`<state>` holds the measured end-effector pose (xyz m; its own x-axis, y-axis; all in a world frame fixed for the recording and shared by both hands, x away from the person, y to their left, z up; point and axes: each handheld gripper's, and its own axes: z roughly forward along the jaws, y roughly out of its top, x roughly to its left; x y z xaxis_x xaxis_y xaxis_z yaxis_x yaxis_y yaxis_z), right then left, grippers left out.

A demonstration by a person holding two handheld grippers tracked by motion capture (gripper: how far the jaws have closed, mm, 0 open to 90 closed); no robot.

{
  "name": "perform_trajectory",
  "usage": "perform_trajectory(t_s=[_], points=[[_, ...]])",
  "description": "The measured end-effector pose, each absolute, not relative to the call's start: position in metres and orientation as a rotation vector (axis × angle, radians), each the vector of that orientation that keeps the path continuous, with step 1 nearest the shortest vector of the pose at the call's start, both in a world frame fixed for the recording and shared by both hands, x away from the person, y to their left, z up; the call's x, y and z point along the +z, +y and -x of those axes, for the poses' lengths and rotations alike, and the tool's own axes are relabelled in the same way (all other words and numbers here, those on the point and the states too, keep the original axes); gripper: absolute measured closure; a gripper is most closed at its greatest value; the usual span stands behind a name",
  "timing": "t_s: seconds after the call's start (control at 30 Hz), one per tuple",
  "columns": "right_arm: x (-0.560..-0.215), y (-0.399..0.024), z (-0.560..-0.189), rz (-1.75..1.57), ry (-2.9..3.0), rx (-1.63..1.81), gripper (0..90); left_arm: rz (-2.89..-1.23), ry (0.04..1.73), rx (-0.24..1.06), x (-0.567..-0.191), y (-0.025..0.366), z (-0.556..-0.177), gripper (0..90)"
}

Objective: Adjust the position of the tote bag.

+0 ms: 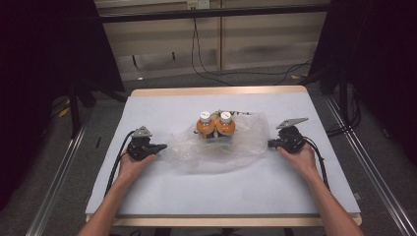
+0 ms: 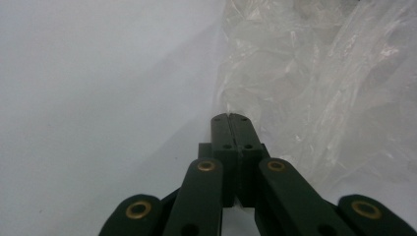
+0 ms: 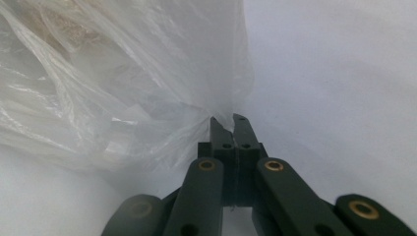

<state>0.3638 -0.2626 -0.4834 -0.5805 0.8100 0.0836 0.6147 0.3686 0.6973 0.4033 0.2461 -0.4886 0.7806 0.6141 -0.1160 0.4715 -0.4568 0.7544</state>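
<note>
A crumpled clear plastic bag (image 1: 231, 147) lies across the middle of the white table (image 1: 147, 105). At its far side stand two orange bottles (image 1: 215, 127) with white caps, close together and upright. My left gripper (image 1: 163, 146) lies low at the bag's left edge. Its jaws are together, and the bag's edge (image 2: 295, 88) runs into the gripper's tips (image 2: 229, 117). My right gripper (image 1: 271, 143) is at the bag's right edge. Its jaws are closed, and a fold of the bag (image 3: 123, 88) is pinched between the tips (image 3: 230, 118).
The table's wooden edge (image 1: 216, 91) runs along the far side. Behind it are the floor, cables and a dark frame. Metal rails run along both sides of the table. A person's forearms come in from the bottom.
</note>
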Motion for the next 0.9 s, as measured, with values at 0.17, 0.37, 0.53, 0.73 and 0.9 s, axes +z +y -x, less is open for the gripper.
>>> perform_trajectory(t_s=[0.17,0.37,0.53,0.73,0.9], points=[[-0.479,-0.263,-0.359,-1.246,2.317,1.141,76.0,-2.062,0.769,0.189,-0.48,0.247,-0.4,85.4],[-0.458,-0.267,-0.345,-1.221,2.252,1.28,59.3,-1.963,0.782,0.23,-0.465,0.253,-0.394,66.3],[-0.44,-0.276,-0.332,-1.202,2.184,1.373,46.1,-1.86,0.805,0.217,-0.451,0.271,-0.39,55.0],[-0.418,-0.275,-0.314,-1.137,2.152,1.417,48.0,-1.834,0.755,0.252,-0.433,0.269,-0.378,57.0],[-0.398,-0.255,-0.319,-1.037,2.165,1.509,68.9,-1.855,0.667,0.239,-0.415,0.239,-0.383,64.3]])
